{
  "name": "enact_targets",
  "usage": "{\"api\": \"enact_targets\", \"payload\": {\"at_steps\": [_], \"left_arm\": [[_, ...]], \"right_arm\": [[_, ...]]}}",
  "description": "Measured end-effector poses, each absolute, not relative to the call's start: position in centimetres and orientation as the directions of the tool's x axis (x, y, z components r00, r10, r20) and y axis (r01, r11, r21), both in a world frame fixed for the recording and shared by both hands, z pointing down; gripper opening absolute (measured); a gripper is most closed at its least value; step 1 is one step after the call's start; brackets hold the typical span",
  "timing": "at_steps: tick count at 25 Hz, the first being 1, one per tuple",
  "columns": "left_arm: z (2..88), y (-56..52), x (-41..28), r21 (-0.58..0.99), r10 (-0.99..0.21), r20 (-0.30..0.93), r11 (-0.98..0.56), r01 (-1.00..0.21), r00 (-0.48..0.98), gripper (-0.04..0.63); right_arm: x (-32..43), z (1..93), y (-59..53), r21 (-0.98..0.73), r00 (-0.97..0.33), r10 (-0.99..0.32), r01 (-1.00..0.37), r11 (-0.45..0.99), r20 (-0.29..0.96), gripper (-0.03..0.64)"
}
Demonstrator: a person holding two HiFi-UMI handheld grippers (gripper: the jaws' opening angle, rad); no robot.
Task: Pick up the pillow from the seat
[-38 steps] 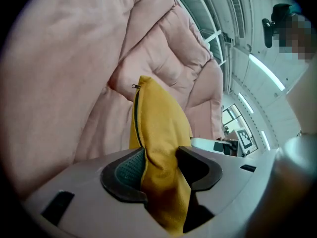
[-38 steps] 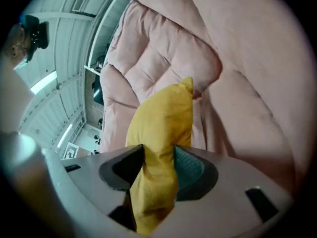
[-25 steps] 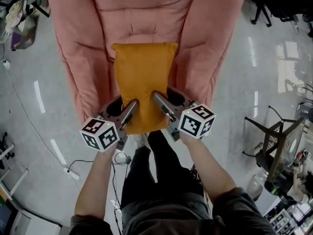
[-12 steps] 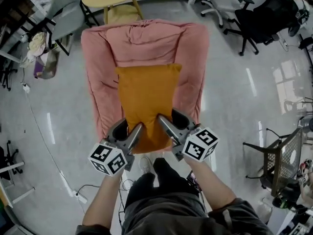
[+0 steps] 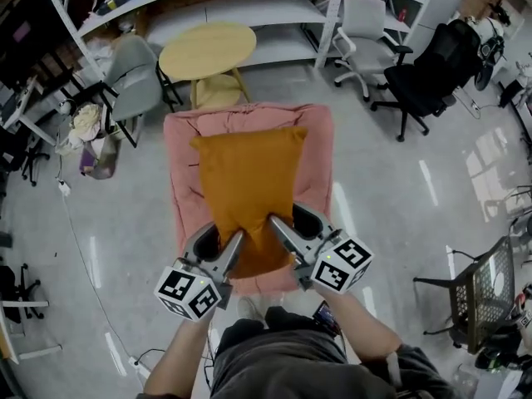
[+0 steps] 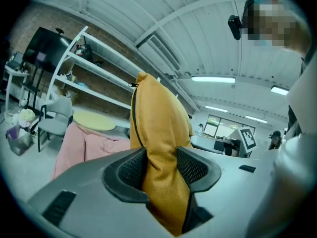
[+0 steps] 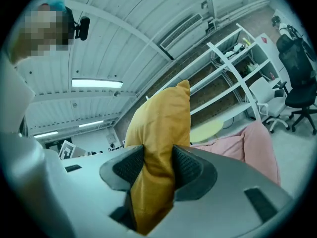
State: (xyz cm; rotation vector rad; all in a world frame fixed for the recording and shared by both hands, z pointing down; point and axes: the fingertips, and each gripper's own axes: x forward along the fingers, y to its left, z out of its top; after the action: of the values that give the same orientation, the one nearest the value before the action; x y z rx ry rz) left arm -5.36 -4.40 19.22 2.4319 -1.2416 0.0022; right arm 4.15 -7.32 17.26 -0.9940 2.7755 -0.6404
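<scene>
Mustard-yellow fabric pillow (image 5: 247,191) lifted above the pink padded seat (image 5: 317,152)
The left gripper (image 5: 228,253) and right gripper (image 5: 278,234) each pinch its near edge; the pickup looks essentially done.

Head view: the pillow (image 5: 247,191) covers the middle of the pink seat (image 5: 181,185). Its near edge is hidden behind the left gripper (image 5: 230,252) and right gripper (image 5: 280,238). Gripper views: the pillow's lower end drops out of sight inside each gripper's body. Items on the shelves (image 5: 233,8) are too small to identify.
</scene>
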Motion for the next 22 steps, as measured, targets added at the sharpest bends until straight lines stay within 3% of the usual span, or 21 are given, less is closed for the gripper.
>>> {"api": "enact_targets", "payload": {"at_steps": [14,22], "left_arm": [[4.0,-1.2,-5.4,0.165,-0.767,-0.027,-0.636,-0.754,0.641,0.196],[-1.4,0.3,-4.3,0.077,-0.74,-0.112,-0.671,-0.737,0.663,0.196]], "right_arm": [[4.4,1.9,-2.8,-0.251,-0.719,-0.664,-0.617,0.746,-0.205,0.186],[5.6,-3.5,-0.7,-0.149,-0.708,-0.65,-0.636,0.757,-0.278,0.186]]}}
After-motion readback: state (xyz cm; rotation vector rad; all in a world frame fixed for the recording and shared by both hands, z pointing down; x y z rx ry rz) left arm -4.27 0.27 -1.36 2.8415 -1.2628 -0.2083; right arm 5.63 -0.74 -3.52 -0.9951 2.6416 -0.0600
